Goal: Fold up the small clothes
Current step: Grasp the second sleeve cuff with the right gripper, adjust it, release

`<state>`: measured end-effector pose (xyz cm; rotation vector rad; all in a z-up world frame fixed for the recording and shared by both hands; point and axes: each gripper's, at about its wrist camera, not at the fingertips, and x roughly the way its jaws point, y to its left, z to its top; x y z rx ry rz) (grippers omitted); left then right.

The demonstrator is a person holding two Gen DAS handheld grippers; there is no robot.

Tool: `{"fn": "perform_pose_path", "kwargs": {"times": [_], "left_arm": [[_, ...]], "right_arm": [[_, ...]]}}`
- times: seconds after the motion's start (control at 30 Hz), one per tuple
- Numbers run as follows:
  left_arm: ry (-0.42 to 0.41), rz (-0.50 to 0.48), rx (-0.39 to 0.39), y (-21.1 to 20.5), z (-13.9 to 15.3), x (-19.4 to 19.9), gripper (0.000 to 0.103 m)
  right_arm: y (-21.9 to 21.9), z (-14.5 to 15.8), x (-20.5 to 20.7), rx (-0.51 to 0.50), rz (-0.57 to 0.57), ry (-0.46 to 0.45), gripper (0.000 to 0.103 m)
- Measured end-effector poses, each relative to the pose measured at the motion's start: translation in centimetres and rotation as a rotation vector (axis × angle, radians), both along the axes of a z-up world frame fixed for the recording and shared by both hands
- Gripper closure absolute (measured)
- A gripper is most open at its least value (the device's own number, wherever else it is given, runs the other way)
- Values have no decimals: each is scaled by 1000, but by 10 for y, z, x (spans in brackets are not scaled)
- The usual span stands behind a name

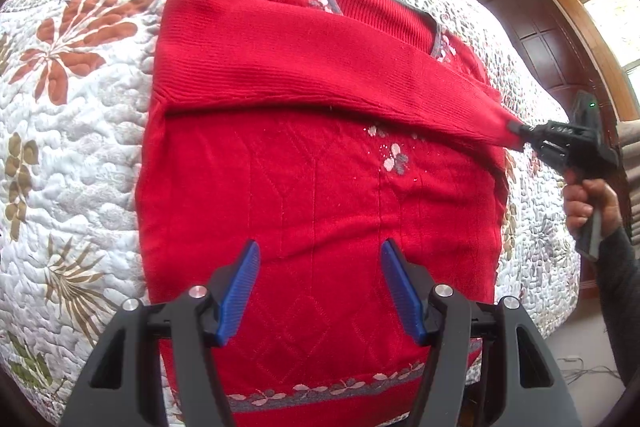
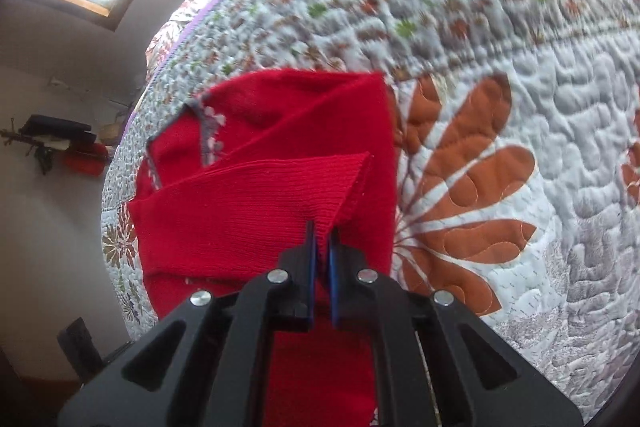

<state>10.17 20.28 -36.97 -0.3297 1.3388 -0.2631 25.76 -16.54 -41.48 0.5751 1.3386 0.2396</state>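
Observation:
A red knit sweater with white flower stitching lies flat on a quilted floral bedspread. One sleeve is drawn across the chest toward the right. My right gripper is shut on that sleeve's cuff, held by a hand at the right edge. In the right wrist view the ribbed cuff is pinched in the right gripper, above the sweater's body. My left gripper hovers open over the sweater's lower half, blue pads wide apart, holding nothing.
The bedspread reaches all around the sweater. A dark wooden door and a window stand beyond the bed's right side. A wall shelf with small items shows in the right wrist view. Cables lie on the floor.

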Motion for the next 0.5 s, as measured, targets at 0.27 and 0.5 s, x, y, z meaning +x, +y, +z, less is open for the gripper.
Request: {"fn": "perform_pose_path", "kwargs": {"times": [0.27, 0.5], "left_arm": [[10, -5, 4, -2, -4, 3, 40], [4, -14, -3, -8, -3, 5, 40]], "right_arm": [[-11, -15, 4, 101, -83, 32, 71], [-17, -3, 8, 48, -58, 7, 100]]}}
